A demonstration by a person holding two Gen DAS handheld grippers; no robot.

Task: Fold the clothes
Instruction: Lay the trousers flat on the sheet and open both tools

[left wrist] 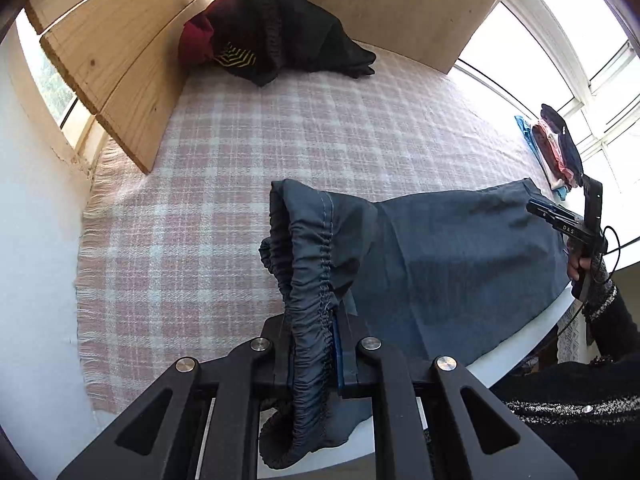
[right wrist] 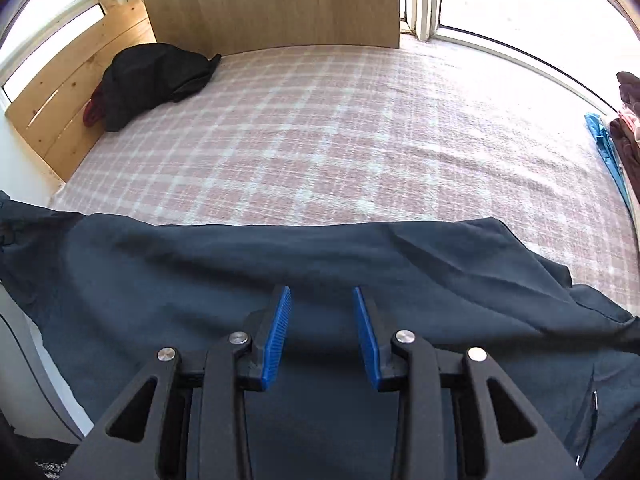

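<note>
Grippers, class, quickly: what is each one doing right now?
Left gripper: shut on the grey trousers at the elastic waistband.
Right gripper: open, holding nothing, above the trousers.

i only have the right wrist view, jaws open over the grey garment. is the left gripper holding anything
Observer: Yes. The left gripper is shut on the elastic waistband of the grey garment.
Operator: is that end lying flat
Observer: No, the waistband is bunched and lifted above the plaid blanket.
Operator: where is my right gripper relative to the cloth
Observer: The right gripper sits at the garment's far end, near the table edge, just in front of the folded stack.
</note>
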